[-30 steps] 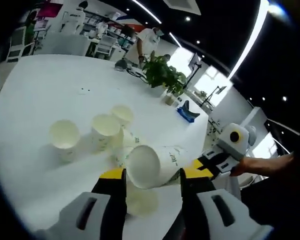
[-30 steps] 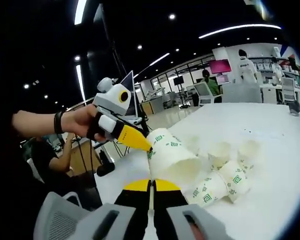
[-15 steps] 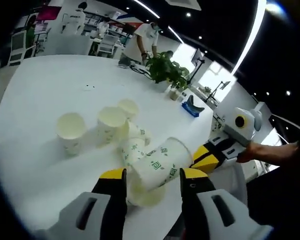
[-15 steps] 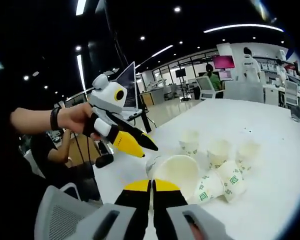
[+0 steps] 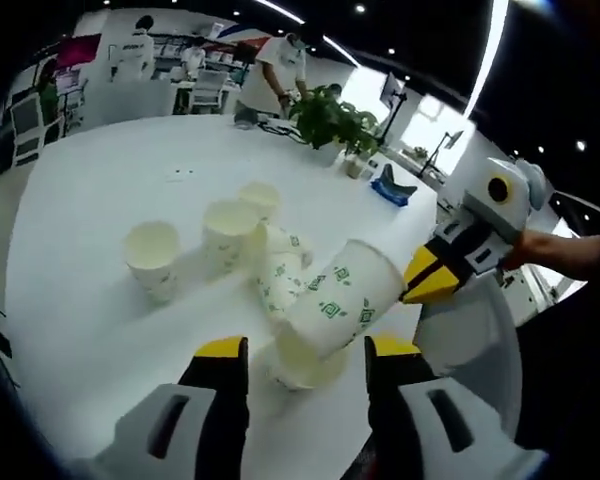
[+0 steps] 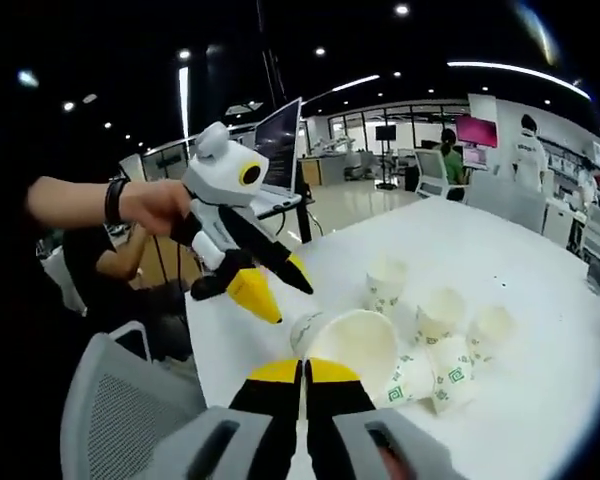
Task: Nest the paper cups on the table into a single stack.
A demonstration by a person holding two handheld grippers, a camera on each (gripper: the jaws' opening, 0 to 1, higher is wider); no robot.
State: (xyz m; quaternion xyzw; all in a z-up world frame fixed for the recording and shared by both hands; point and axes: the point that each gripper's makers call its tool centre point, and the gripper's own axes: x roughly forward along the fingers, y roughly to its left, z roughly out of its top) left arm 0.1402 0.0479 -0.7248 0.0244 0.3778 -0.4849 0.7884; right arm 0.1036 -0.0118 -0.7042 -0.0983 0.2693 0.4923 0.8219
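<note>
My right gripper [image 6: 302,372] is shut on the rim of a white paper cup with green marks [image 6: 355,345], whose mouth faces the right gripper view. In the left gripper view that cup [image 5: 335,300] hangs tilted over another cup [image 5: 300,368] standing on the white table [image 5: 90,170], with the right gripper [image 5: 420,283] at its right side. My left gripper [image 5: 305,350] is open and holds nothing; in the right gripper view it [image 6: 285,300] hovers just left of the held cup, apart from it. Three cups stand upright [image 5: 152,255] [image 5: 230,230] [image 5: 260,198], and one lies on its side [image 5: 280,272].
A potted plant [image 5: 330,120] and a blue object [image 5: 390,188] sit at the table's far side, with people standing beyond. A grey chair [image 6: 110,400] stands at the table's edge, with a seated person [image 6: 105,280] and a screen [image 6: 280,130] behind it.
The held cup has swung from bottom-up to mouth towards the right gripper view and come lower over the standing cup. The left gripper has drawn back from it.
</note>
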